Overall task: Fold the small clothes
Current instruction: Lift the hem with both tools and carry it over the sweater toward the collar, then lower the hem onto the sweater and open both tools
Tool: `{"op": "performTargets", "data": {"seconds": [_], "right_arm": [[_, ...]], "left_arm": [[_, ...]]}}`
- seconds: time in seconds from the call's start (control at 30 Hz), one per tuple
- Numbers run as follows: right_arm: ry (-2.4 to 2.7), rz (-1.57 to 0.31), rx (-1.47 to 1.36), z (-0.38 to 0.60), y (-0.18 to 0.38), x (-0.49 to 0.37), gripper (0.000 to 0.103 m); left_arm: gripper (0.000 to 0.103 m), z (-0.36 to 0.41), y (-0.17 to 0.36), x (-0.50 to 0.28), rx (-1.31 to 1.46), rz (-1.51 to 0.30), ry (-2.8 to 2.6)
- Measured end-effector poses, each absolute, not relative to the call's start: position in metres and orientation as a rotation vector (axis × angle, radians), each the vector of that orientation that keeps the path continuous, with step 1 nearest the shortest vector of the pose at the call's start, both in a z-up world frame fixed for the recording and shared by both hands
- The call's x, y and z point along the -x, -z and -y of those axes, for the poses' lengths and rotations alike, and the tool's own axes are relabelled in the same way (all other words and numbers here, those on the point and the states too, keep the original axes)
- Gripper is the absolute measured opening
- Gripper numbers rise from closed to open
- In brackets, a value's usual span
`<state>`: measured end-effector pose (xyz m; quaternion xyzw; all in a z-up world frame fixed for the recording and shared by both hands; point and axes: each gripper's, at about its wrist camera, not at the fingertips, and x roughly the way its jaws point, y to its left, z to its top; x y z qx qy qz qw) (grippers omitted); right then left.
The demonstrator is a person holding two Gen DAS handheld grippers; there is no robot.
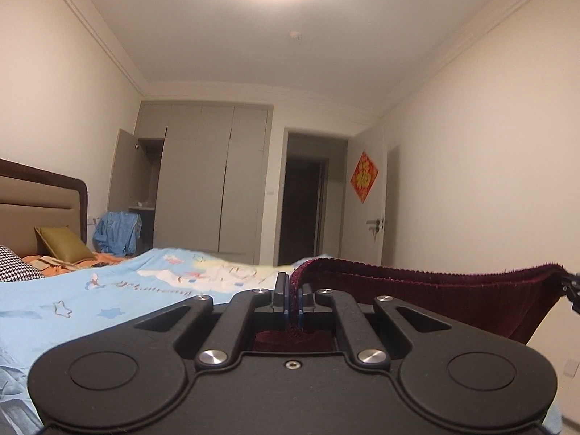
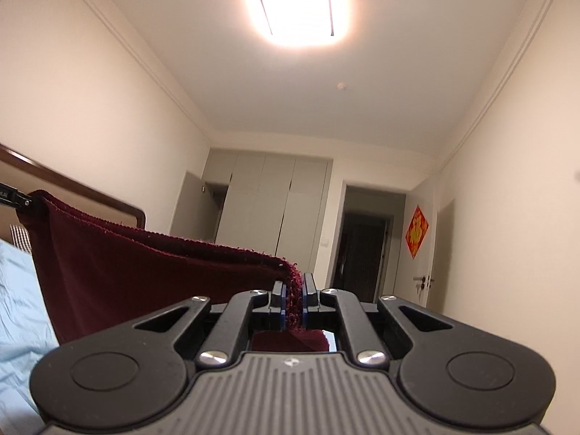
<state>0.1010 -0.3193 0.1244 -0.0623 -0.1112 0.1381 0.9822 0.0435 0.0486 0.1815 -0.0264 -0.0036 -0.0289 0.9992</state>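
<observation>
Above the light-blue cartoon-print bedsheet, I hold the dark-red plush cloth stretched in the air. It is soft and sags; corners grip best. Left gripper and right gripper each clamp a top corner.

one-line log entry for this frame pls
phase: garment lifted, spread | left gripper: shut on maroon cloth corner | right gripper: shut on opposite corner | cloth: held taut above bed | fold: not yet made
</observation>
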Motion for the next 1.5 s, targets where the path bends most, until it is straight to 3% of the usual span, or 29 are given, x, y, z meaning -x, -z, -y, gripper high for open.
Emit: {"op": "performTargets", "data": {"seconds": [0.6, 0.97, 1.5], "right_arm": [[-0.261, -0.056, 0.208, 0.281, -0.098, -0.244, 0.01], [-0.262, -0.26, 0.25, 0.244, -0.041, -0.344, 0.01], [-0.221, -0.389, 0.236, 0.228, 0.016, -0.407, 0.01]], "left_arm": [[0.005, -0.082, -0.134, -0.194, 0.054, -0.309, 0.034], [0.005, -0.097, -0.06, -0.312, 0.05, -0.53, -0.003], [0.005, -0.093, -0.005, -0.377, 0.05, -0.617, -0.023]]}}
